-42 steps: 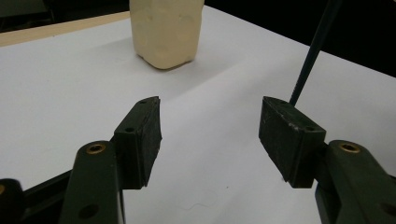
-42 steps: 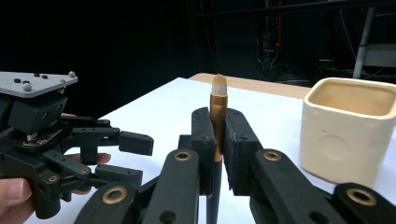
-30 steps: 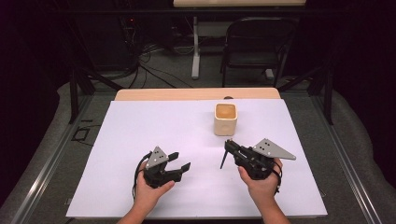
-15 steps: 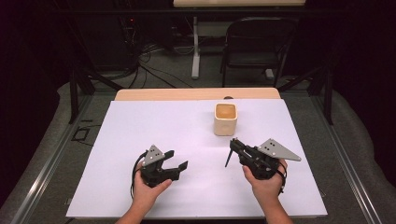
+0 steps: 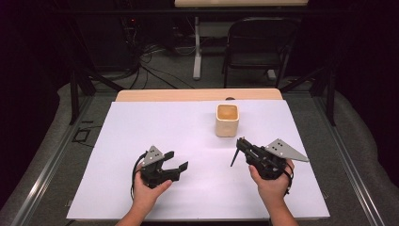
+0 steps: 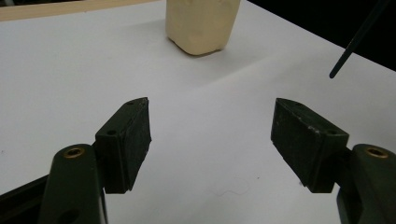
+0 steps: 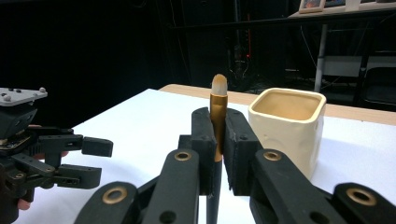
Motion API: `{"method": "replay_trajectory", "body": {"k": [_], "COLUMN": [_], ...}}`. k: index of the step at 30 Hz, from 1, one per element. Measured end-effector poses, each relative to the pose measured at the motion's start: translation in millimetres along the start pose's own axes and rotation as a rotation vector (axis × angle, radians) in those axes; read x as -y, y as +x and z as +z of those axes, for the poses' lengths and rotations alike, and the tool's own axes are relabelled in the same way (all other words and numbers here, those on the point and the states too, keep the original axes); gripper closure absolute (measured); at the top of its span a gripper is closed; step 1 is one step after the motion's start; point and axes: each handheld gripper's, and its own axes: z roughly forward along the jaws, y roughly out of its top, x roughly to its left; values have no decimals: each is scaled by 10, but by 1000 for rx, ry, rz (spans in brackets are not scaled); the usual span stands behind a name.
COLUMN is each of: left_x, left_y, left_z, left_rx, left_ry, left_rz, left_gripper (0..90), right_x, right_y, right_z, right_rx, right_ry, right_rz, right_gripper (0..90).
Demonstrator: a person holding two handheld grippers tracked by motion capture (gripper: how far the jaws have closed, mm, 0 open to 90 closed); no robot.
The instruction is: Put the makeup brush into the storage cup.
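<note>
1. White sheeting covers the bench (image 5: 155,122), which has a strip of pale wood showing along its far edge.
2. On the person's left, the left gripper (image 5: 176,161) sits low over the white surface in the left hand (image 5: 147,190). Its jaws have just been opening and now stand wide apart, with nothing between them.
3. In the left gripper view the two black pads (image 6: 132,135) frame bare white surface, with the cream cup (image 6: 201,23) farther ahead and the dark tip of the brush handle at the upper right.
4. The right gripper (image 5: 241,144), held in the right hand (image 5: 272,184), is clamped tight on a makeup brush (image 7: 217,112).
5. In the right gripper view the brush stands upright between the jaws: gold ferrule and pale rounded bristle tip above the pads, dark handle running down below them.
6. From the high view the dark handle (image 5: 235,157) slants down from the right gripper toward the white surface; whether its end touches cannot be told.
7. The cream cup (image 5: 227,120) is square with rounded corners, open at the top and upright; it stands on the far half of the bench, just beyond the right gripper and apart from it.
8. A dark folding chair (image 5: 256,44) stands on the floor beyond the bench.
</note>
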Motion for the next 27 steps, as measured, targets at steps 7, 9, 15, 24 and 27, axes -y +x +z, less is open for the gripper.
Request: {"method": "replay_trajectory", "body": {"k": [7, 9, 15, 24, 27], "left_x": [3, 2, -4, -6, -7], "left_y": [3, 0, -7, 2, 7], "left_z": [2, 4, 3, -4, -6], "left_rx": [1, 1, 3, 2, 4], "left_ry": [5, 5, 0, -3, -3], "left_rz": [2, 5, 5, -4, -3], "left_gripper": [290, 290, 290, 290, 290], "right_x": [6, 4, 12, 22, 23], "right_y": [-23, -30, -50, -68, -83], "right_z": [2, 0, -8, -5, 1], "right_rx": [8, 10, 17, 23, 24], "right_ry": [-6, -5, -7, 0, 0], "right_rz": [0, -3, -3, -3, -6], "right_gripper": [834, 835, 835, 835, 835]}}
